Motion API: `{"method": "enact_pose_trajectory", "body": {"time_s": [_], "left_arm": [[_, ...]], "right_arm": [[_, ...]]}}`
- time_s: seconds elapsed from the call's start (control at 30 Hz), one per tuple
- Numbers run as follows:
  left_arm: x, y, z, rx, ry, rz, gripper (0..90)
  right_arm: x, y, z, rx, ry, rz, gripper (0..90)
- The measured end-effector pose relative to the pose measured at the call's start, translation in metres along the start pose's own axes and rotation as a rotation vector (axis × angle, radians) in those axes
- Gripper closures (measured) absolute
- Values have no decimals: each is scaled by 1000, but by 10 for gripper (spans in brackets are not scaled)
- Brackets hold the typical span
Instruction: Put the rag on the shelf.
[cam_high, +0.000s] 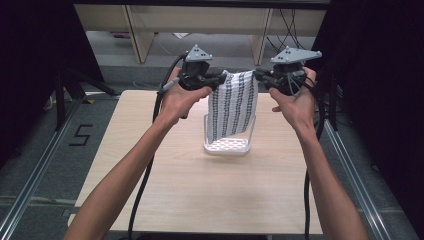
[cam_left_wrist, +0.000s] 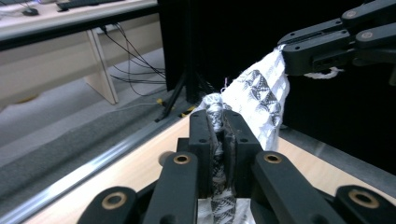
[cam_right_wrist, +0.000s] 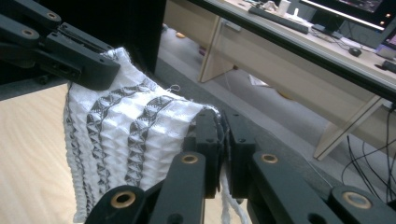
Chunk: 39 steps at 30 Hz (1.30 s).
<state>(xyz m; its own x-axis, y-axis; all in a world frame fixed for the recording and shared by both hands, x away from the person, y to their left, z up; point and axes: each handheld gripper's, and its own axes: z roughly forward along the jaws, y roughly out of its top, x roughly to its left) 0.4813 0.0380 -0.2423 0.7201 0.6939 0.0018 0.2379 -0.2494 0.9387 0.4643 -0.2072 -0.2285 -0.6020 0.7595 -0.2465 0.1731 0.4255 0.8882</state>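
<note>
A white cloth (cam_high: 233, 102) with dark patterned stripes hangs in the air between both grippers, above the far part of the table. My left gripper (cam_high: 220, 78) is shut on its upper left corner, and my right gripper (cam_high: 259, 75) is shut on its upper right corner. In the left gripper view the cloth (cam_left_wrist: 261, 100) is pinched between my own jaws, by the left gripper (cam_left_wrist: 218, 119), and runs up to the other gripper at top right. In the right gripper view the cloth (cam_right_wrist: 126, 135) stretches from the right gripper (cam_right_wrist: 222, 123) to the far jaws. The cloth's lower end hangs into a white perforated basket (cam_high: 226, 145).
The light wooden table (cam_high: 190, 190) has a metal rail (cam_high: 30, 180) along each side. Black stands and dark curtains flank it. Wooden desk legs (cam_high: 135, 35) and cables lie beyond the far edge.
</note>
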Motion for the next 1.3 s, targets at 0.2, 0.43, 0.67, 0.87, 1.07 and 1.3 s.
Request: {"method": "enact_pose_trajectory", "body": {"time_s": [0.2,0.43,0.67,0.87,1.07,1.3], "left_arm": [[19,3,20,1,29,-35,819],[39,-10,52,20,52,-76,811],[51,-20,68,48,77,-82,803],[55,-25,73,70,79,-84,799],[57,-31,79,79,75,-98,794],[62,-38,86,86,69,-145,790]], "right_arm": [[-8,9,17,36,-23,17,868],[-25,-2,53,88,-34,59,867],[-34,-12,78,133,-20,87,866],[-36,-21,90,163,-14,111,866],[-36,-28,95,169,-17,139,866],[-37,-33,102,190,-12,157,865]]}}
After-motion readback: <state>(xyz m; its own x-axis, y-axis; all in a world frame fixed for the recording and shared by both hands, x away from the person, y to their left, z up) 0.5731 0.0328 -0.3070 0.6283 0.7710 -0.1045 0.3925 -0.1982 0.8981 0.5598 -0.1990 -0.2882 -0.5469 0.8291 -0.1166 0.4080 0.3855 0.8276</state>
